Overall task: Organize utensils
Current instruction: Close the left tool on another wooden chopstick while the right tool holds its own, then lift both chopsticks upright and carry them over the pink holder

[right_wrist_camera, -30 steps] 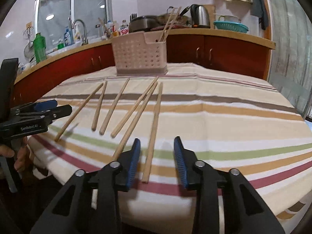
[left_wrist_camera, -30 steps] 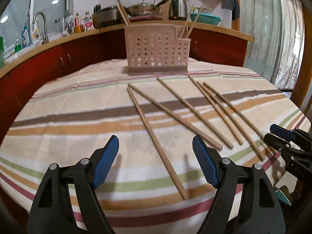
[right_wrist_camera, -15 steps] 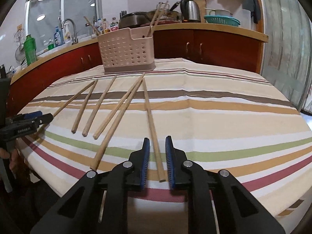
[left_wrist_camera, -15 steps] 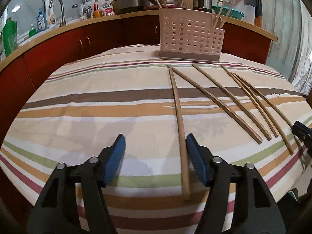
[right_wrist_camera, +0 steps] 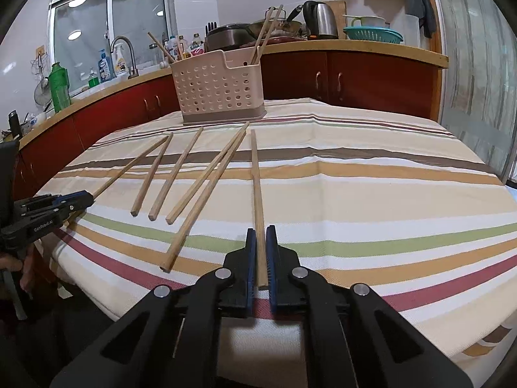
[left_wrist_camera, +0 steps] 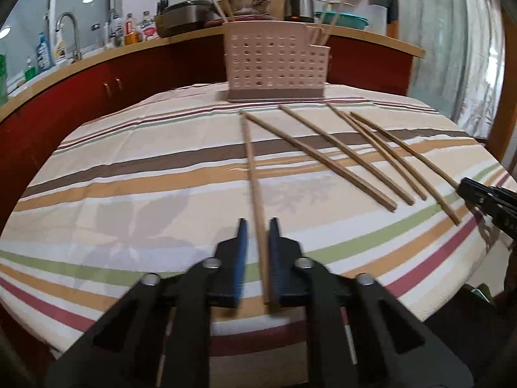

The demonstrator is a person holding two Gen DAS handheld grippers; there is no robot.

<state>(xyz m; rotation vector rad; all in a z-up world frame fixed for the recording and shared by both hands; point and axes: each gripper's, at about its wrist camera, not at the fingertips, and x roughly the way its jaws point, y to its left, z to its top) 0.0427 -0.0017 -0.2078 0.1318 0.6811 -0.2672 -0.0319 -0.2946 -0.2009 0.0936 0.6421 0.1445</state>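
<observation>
Several wooden chopsticks lie fanned on the striped tablecloth (left_wrist_camera: pixel 129 194) in front of a beige perforated utensil holder (left_wrist_camera: pixel 274 64) (right_wrist_camera: pixel 219 90), which has a few chopsticks standing in it. My left gripper (left_wrist_camera: pixel 258 226) is shut on the near end of the leftmost chopstick (left_wrist_camera: pixel 252 161); in the right wrist view it (right_wrist_camera: pixel 82 198) pinches that stick's tip. My right gripper (right_wrist_camera: pixel 261 230) is shut on the near end of the rightmost chopstick (right_wrist_camera: pixel 255 177), which still rests on the cloth. The right gripper's tip (left_wrist_camera: pixel 465 185) shows at the edge of the left wrist view.
Several loose chopsticks (right_wrist_camera: pixel 176 174) lie between the two held ones. The table's near edge runs just under both grippers. Behind the table stand red cabinets and a counter with a kettle (right_wrist_camera: pixel 320 19), a tap (right_wrist_camera: pixel 124 48) and bottles. A hand (right_wrist_camera: pixel 9 262) holds the left tool.
Both pairs of jaws have closed from wide open onto chopstick ends. The left gripper shifted over and lined up with the leftmost chopstick; the right one barely moved.
</observation>
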